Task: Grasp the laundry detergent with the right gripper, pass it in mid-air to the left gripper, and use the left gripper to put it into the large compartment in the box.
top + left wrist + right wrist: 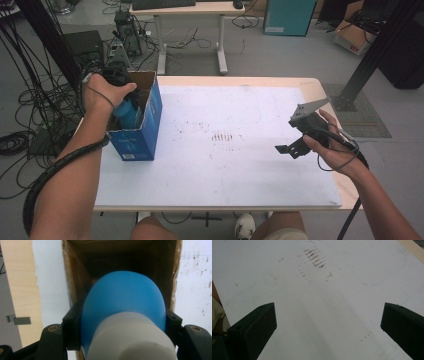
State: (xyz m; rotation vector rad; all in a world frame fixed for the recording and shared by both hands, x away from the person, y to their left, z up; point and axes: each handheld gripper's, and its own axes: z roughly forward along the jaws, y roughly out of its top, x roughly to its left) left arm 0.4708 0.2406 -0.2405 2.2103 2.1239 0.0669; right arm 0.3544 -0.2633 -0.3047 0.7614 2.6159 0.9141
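Left gripper clenched on blue bottle inside open box, right gripper released above worktop

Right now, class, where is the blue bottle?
In the high view the blue bottle is at the table's left side, clamped in the left gripper and partway inside the open blue cardboard box.

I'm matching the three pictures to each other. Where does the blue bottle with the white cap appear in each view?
High view: blue bottle with the white cap at upper left, inside the open blue cardboard box, under the left hand.
Left gripper view: centre, clamped between the jaws over the box opening.
Right gripper view: not in it.
Shared landmark: the white table sheet with brown smudges.
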